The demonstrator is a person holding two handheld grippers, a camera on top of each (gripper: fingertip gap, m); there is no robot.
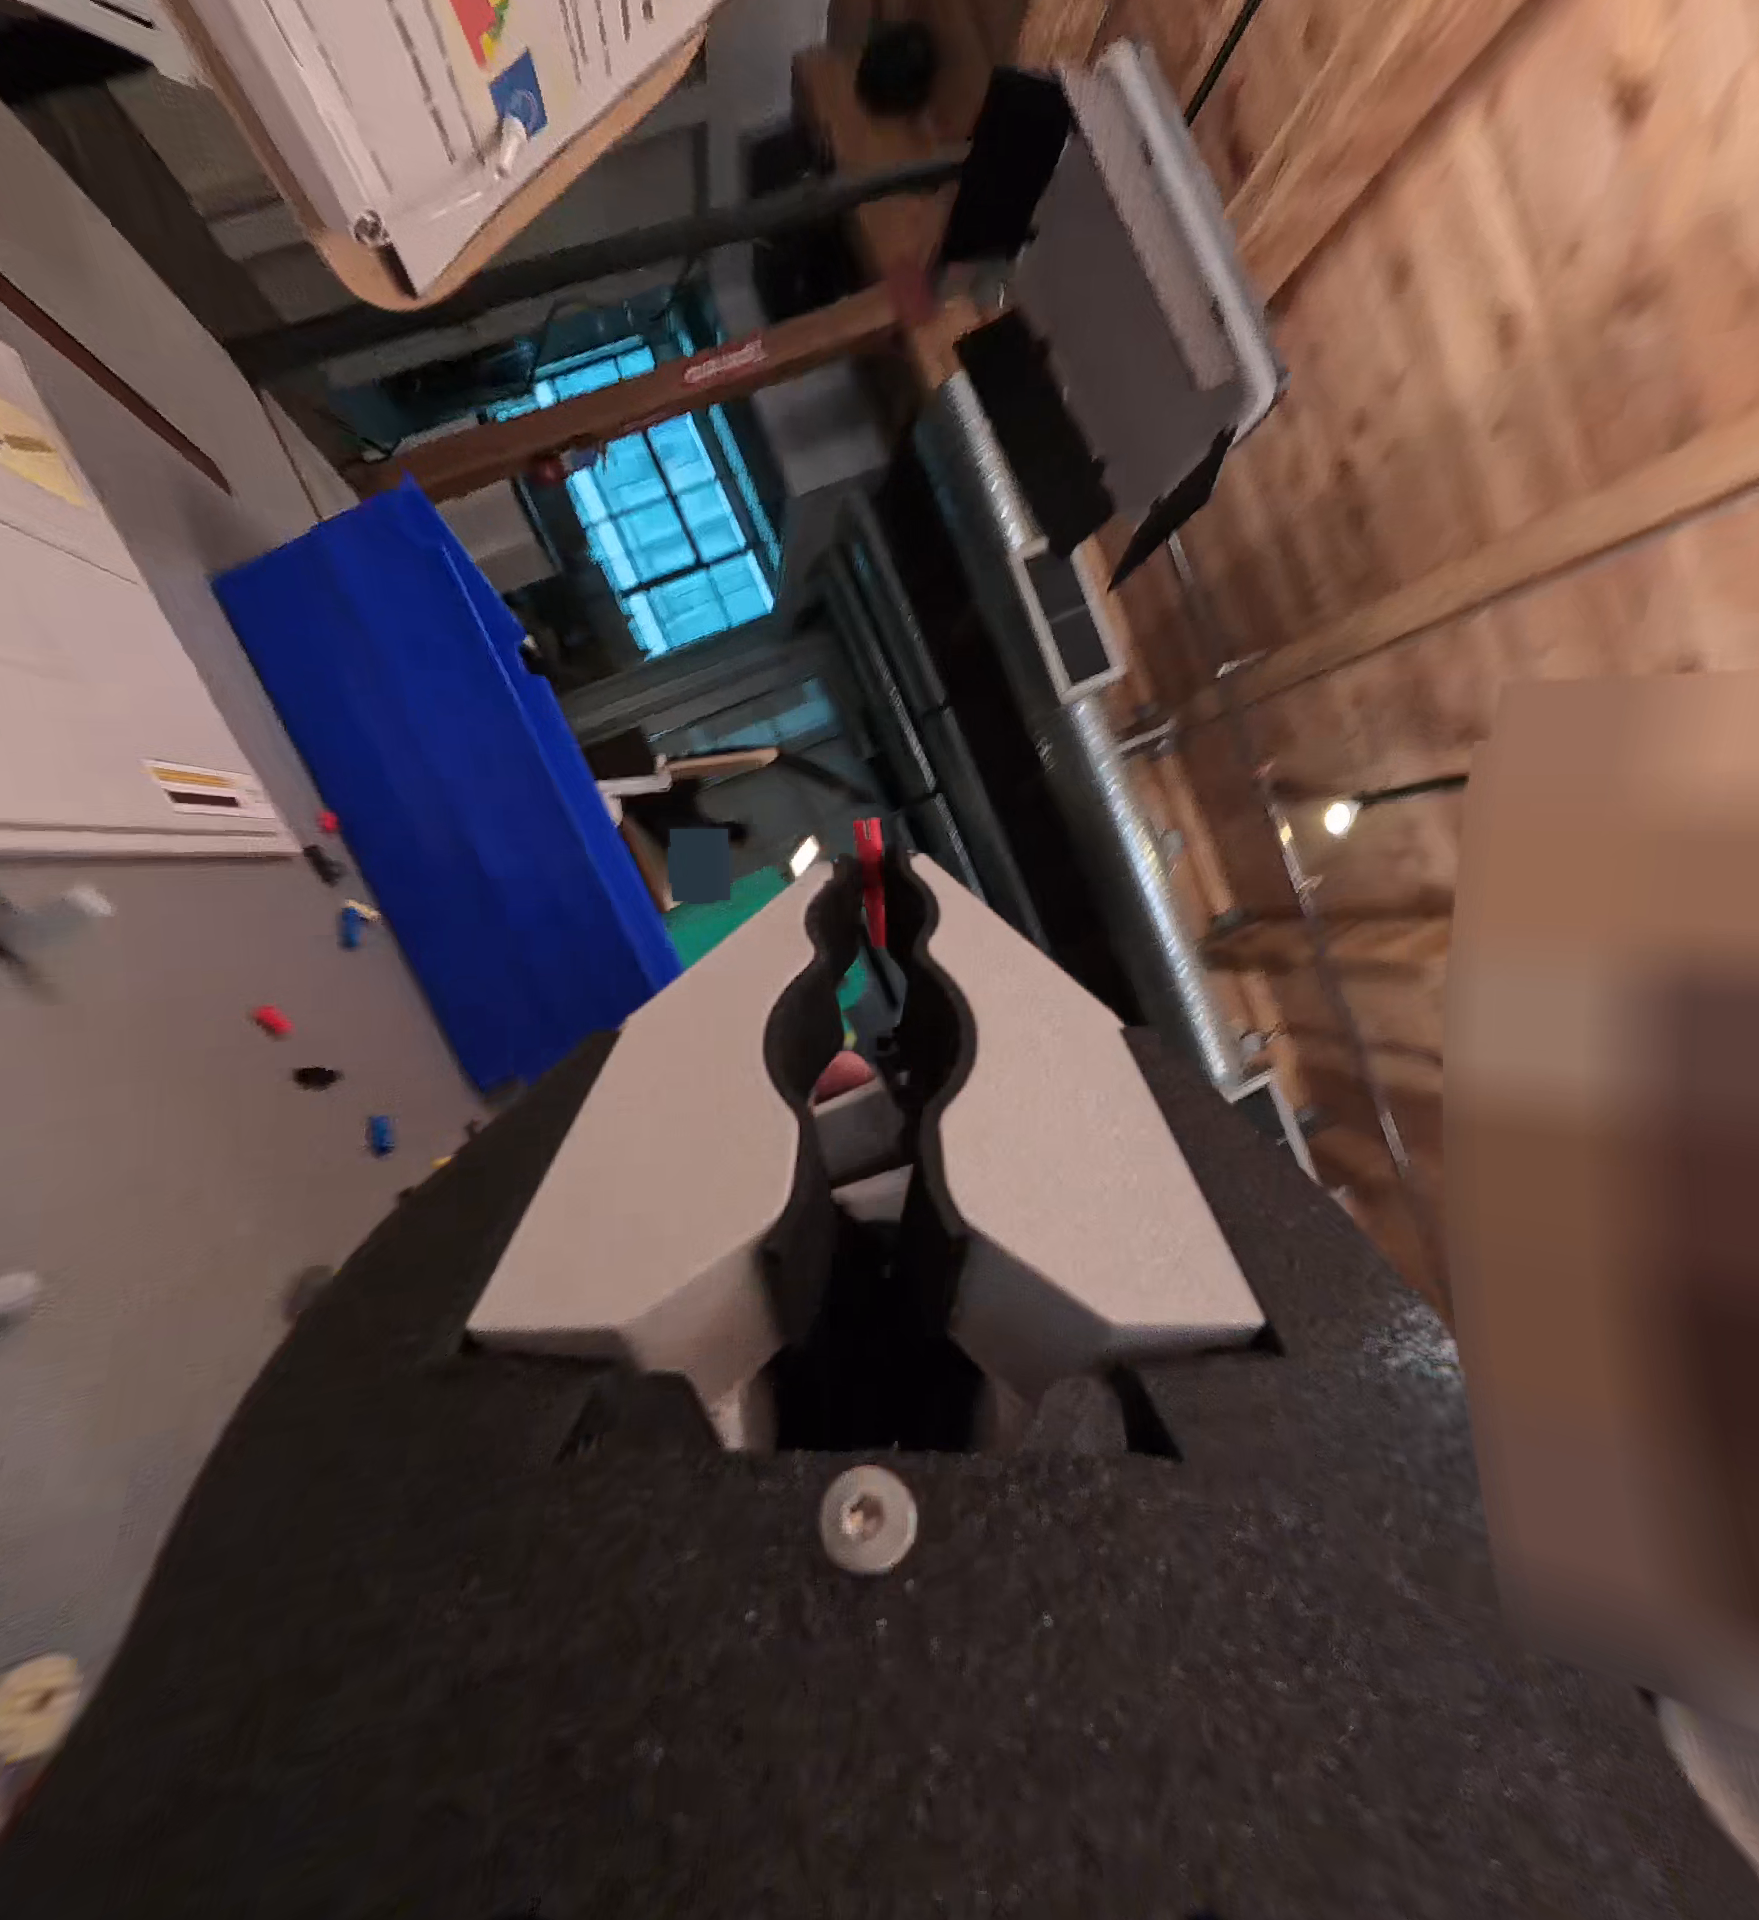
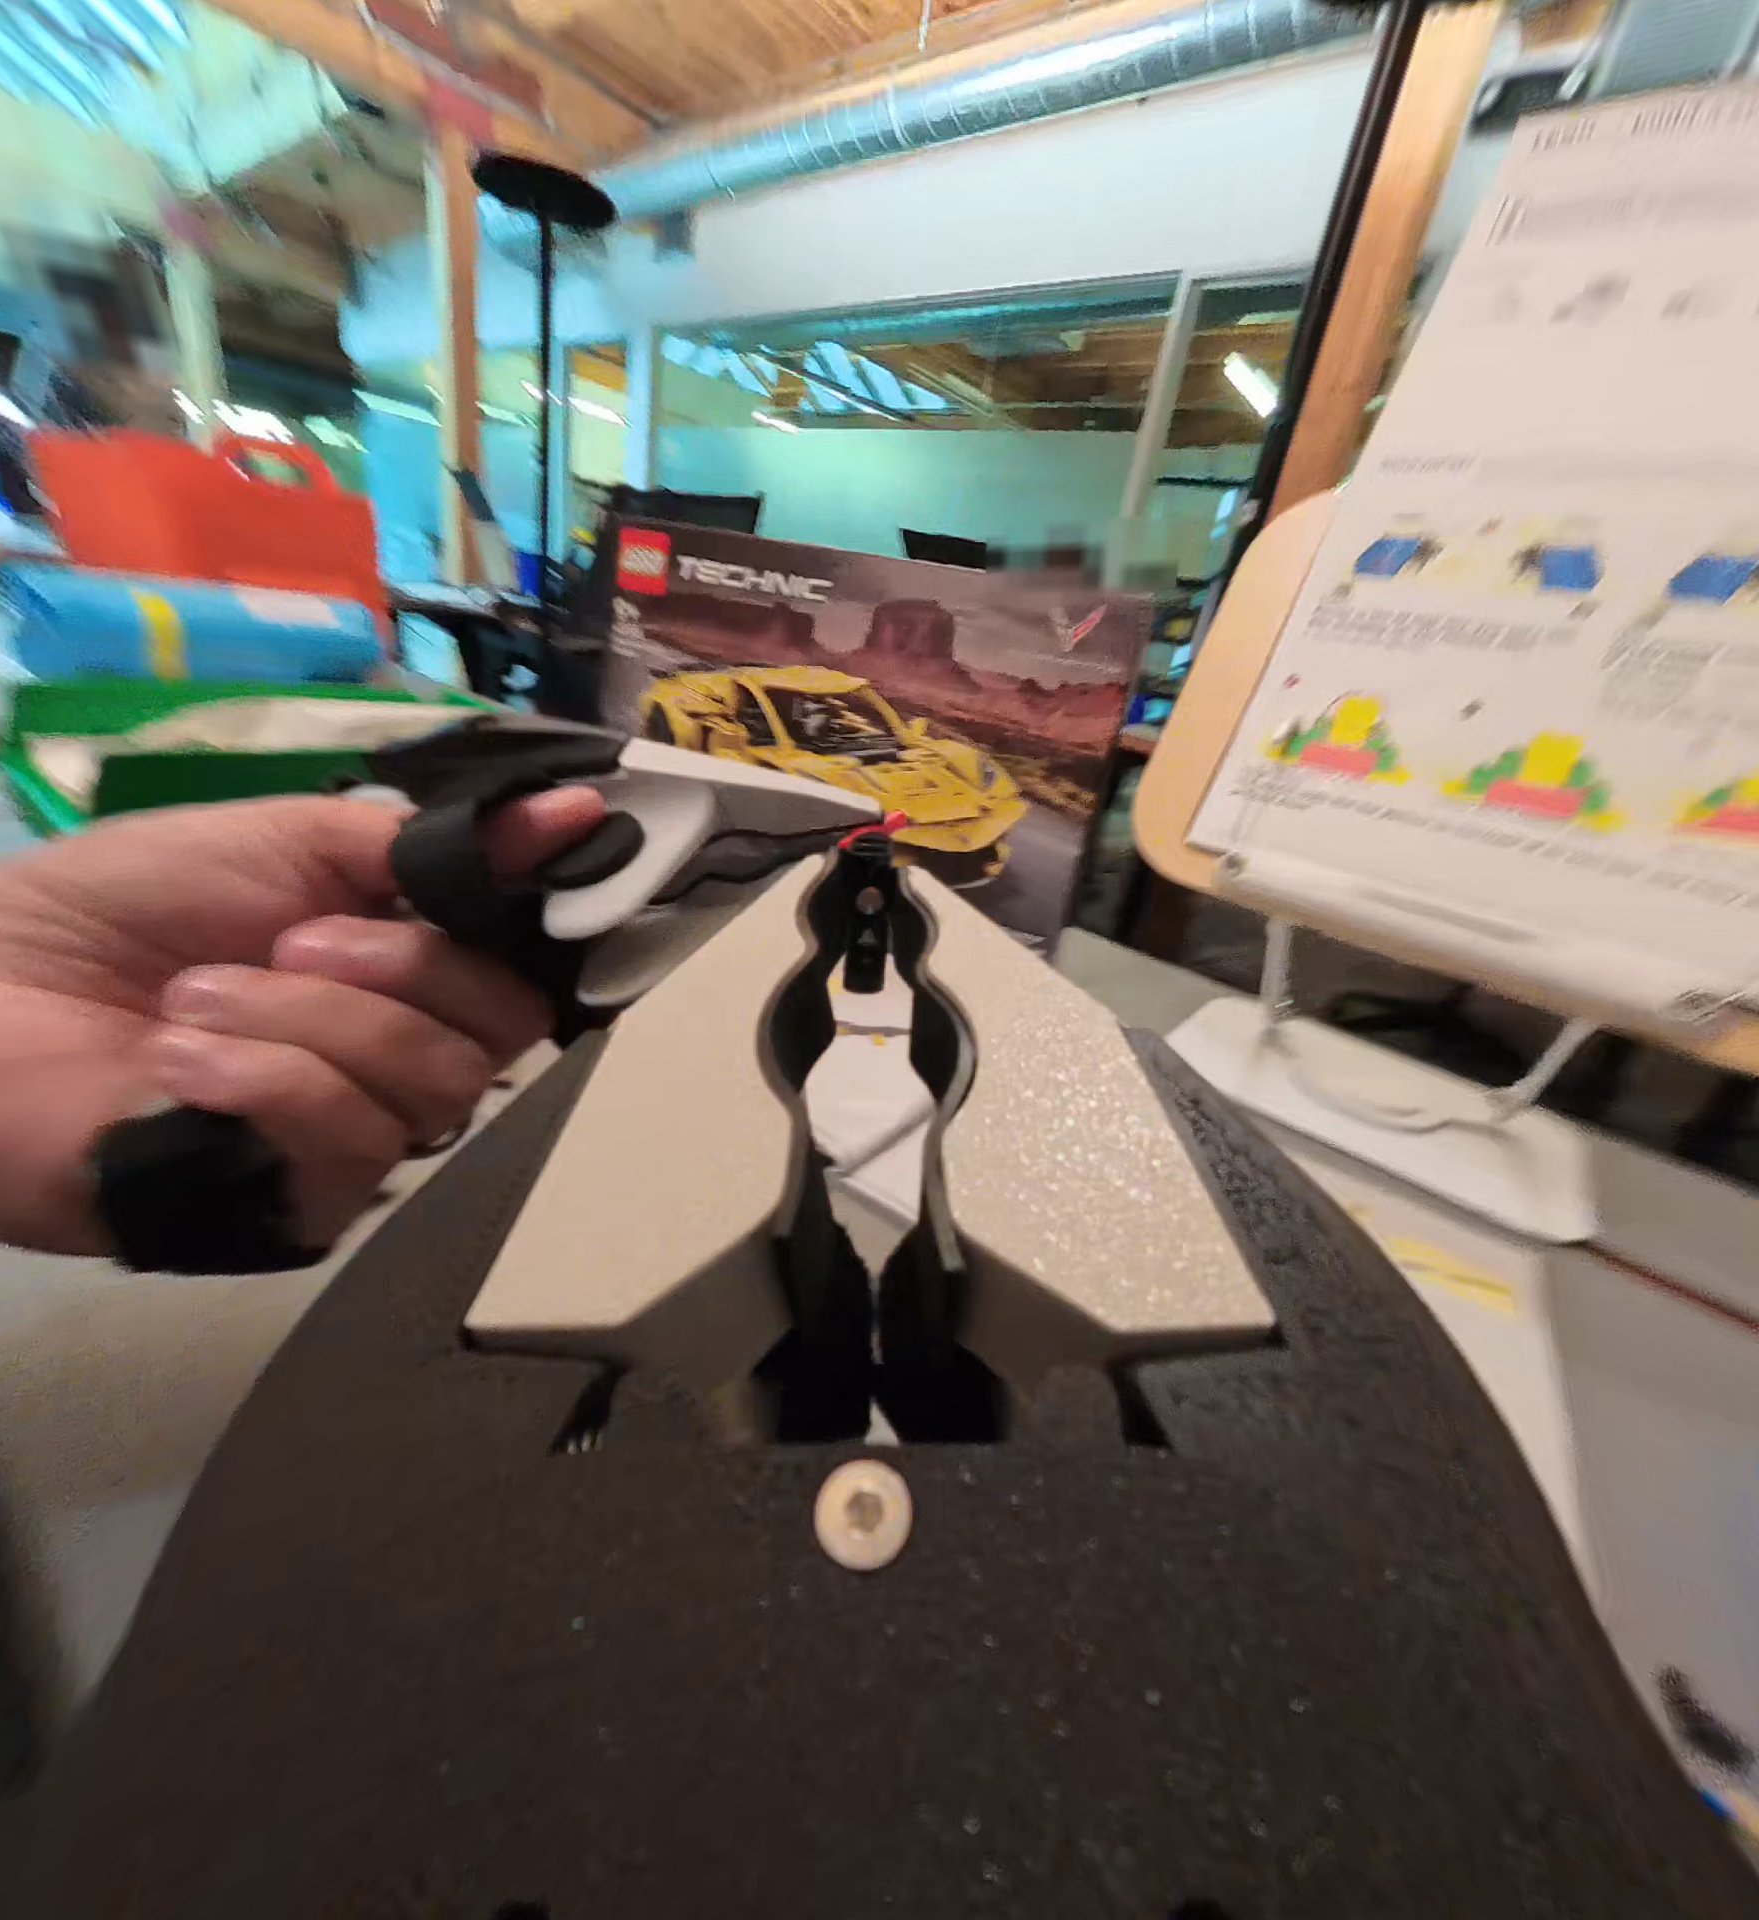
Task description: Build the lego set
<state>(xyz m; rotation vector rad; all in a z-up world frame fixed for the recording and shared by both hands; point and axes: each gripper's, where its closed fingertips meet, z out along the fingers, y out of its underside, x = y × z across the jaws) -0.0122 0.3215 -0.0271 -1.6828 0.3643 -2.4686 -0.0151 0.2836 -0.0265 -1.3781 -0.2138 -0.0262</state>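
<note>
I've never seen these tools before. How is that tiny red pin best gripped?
By one end, between the fingertips, leaving the other end free. The left gripper holds the red pin that way, its tip sticking out, so it can meet the black piece in the right gripper.

Two hand-held grippers meet just in front of one lego box (image 2: 875,717), the left hand-held gripper (image 2: 880,816) pinching one red pin (image 2: 894,823) and the right hand-held gripper (image 2: 867,883) one black piece (image 2: 867,930), with one instruction sheet (image 2: 1581,582) on a stand right of the box.
</note>
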